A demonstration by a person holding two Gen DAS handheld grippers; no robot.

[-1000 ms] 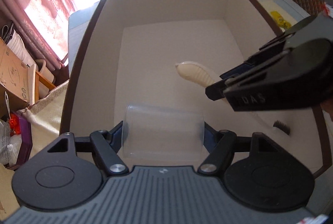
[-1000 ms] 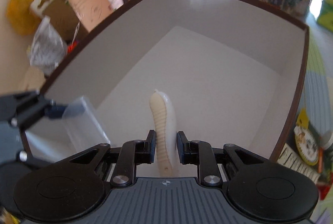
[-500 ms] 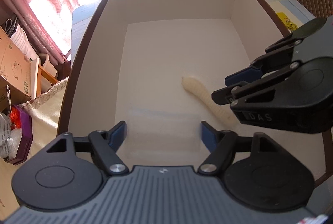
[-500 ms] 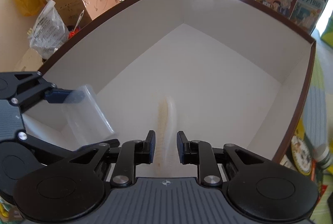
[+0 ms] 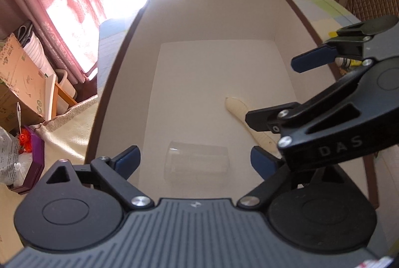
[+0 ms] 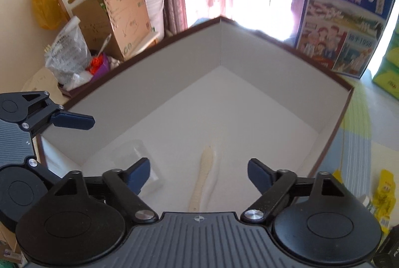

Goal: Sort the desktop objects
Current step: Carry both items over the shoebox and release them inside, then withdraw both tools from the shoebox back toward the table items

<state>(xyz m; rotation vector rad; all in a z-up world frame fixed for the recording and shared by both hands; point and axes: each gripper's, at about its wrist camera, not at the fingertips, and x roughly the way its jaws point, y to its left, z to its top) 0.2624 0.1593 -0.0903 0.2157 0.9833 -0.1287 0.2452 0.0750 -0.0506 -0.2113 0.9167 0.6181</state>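
**Both grippers open above box, cup and brush lying inside**

The left gripper (image 5: 195,158) is hovering over the near end of the box (image 5: 117,83), jaws spread wide and holding nothing. The clear plastic cup (image 5: 197,163) is lying on its side on the box floor, between the jaw tips in view but apart from them. The right gripper (image 6: 199,174) is also hanging open and empty, with the cream brush (image 6: 203,177) lying flat on the floor below the gap, just beside the cup.

Handling guesses: the cup is looking thin-walled, light, slippery and easy to crush or squirt out, so a gentle squeeze across the body near the rim would suit it; being transparent, its edges are hard to read. The brush is looking light, stiff and narrow, best taken across the ribbed handle mid-length.

Both items are sitting in the box already, so this pair is probably done. Other clutter is sitting on the bench (image 6: 359,123) to the right, including a yellow packet (image 6: 381,195), too blurred to name.
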